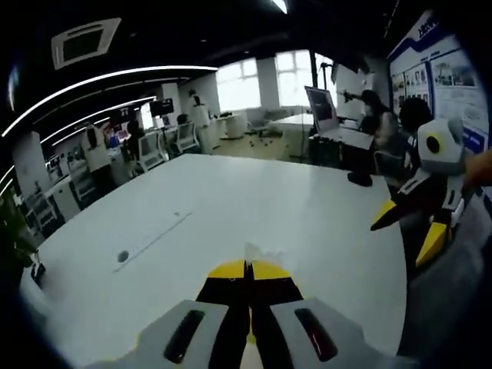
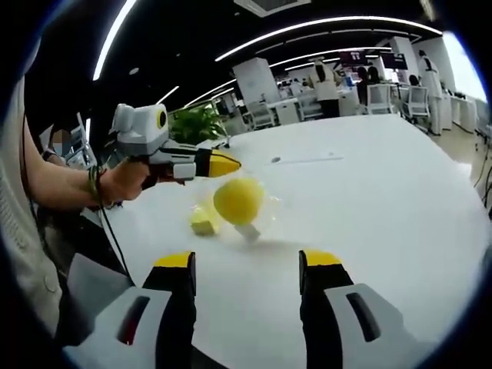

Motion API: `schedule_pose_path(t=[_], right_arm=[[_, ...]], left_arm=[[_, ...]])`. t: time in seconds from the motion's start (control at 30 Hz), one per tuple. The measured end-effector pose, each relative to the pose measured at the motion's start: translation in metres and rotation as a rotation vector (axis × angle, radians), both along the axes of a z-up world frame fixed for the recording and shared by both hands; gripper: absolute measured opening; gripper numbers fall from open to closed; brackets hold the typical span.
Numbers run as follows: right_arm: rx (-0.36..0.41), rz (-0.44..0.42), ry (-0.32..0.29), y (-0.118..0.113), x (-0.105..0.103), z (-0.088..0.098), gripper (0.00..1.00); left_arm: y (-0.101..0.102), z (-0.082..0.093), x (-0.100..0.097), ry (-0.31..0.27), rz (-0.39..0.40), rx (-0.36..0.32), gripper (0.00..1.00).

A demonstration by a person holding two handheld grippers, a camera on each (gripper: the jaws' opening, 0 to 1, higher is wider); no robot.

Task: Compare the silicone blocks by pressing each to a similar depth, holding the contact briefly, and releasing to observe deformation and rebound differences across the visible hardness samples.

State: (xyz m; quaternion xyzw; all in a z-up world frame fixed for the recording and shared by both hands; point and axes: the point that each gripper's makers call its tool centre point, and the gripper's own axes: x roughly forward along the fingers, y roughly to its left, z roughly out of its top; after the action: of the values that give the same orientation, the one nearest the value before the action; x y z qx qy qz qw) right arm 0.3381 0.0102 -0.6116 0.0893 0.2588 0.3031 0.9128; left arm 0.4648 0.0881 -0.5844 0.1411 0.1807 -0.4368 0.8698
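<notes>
Right claw (image 2: 246,269) up close at the bottom of the right gripper view, jaws spread wide and holding nothing, and just beyond them at frame centre sit the silicone pieces on the white worktop (image 2: 369,192): a yellow ball-shaped sample (image 2: 238,200), a smaller yellow-green block (image 2: 203,224) to its left and a pale bit (image 2: 247,231) under the ball. The left claw (image 2: 219,164) hovers at upper left of them with jaws pressed together on nothing, a hand (image 2: 127,181) gripping its handle. They look soft, light and liable to skid, so I'd press squarely from the top; wrapping or glare blurs their edges and the hardness grades can't be read.
</notes>
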Motion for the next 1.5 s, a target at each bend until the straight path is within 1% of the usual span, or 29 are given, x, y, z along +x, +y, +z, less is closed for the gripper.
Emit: schedule_pose_path(t=[0.03, 0.1, 0.13, 0.23, 0.27, 0.4, 0.43, 0.57, 0.7, 0.83, 0.97, 1.0, 1.13, 1.27, 1.4, 1.47, 1.5], right_arm=[[-0.001, 0.001, -0.002, 0.0, -0.001, 0.001, 0.5], [-0.002, 0.003, -0.01, 0.001, -0.002, 0.005, 0.5], [-0.002, 0.004, -0.012, 0.002, -0.002, 0.006, 0.5], [-0.006, 0.006, -0.021, 0.003, -0.002, 0.01, 0.5], [-0.007, 0.006, -0.02, 0.003, -0.001, 0.011, 0.5], [0.04, -0.006, -0.05, 0.007, 0.002, 0.028, 0.51], [0.046, -0.009, -0.057, 0.008, 0.002, 0.033, 0.51], [0.033, 0.012, -0.087, 0.014, 0.003, 0.044, 0.51], [0.023, 0.044, -0.109, 0.022, 0.001, 0.052, 0.52], [0.006, 0.067, -0.125, 0.026, -0.001, 0.057, 0.54], [-0.013, 0.088, -0.139, 0.03, -0.003, 0.062, 0.55], [-0.017, 0.092, -0.143, 0.031, -0.003, 0.063, 0.55], [-0.032, 0.11, -0.16, 0.032, -0.001, 0.069, 0.58], [-0.056, 0.144, -0.18, 0.033, 0.002, 0.076, 0.62], [-0.106, 0.191, -0.197, 0.03, 0.01, 0.082, 0.64], [-0.116, 0.21, -0.205, 0.03, 0.014, 0.086, 0.64], [-0.125, 0.227, -0.211, 0.03, 0.017, 0.088, 0.65]], left_arm=[[0.002, 0.003, 0.001, -0.02, 0.005, 0.009, 0.0], [0.004, 0.01, 0.001, -0.004, 0.008, -0.014, 0.0], [0.005, 0.014, 0.002, -0.018, 0.009, -0.015, 0.0], [0.008, 0.027, 0.001, -0.018, 0.004, -0.029, 0.0], [0.01, 0.032, 0.001, -0.029, 0.003, -0.026, 0.0], [0.014, 0.046, -0.002, -0.035, -0.002, -0.036, 0.0], [0.016, 0.052, -0.003, -0.042, -0.006, -0.043, 0.0], [0.022, 0.074, -0.008, -0.073, -0.005, -0.052, 0.0], [0.026, 0.095, -0.017, -0.094, -0.025, -0.06, 0.0], [0.033, 0.109, -0.025, -0.115, -0.032, -0.059, 0.0], [0.037, 0.116, -0.027, -0.123, -0.026, -0.066, 0.0], [0.039, 0.119, -0.028, -0.134, -0.026, -0.066, 0.0], [0.043, 0.123, -0.029, -0.142, -0.02, -0.069, 0.0], [0.045, 0.124, -0.03, -0.139, -0.019, -0.071, 0.0], [0.047, 0.125, -0.031, -0.138, -0.021, -0.071, 0.0], [0.046, 0.124, -0.032, -0.129, -0.027, -0.075, 0.0], [0.046, 0.124, -0.032, -0.136, -0.027, -0.07, 0.0]])
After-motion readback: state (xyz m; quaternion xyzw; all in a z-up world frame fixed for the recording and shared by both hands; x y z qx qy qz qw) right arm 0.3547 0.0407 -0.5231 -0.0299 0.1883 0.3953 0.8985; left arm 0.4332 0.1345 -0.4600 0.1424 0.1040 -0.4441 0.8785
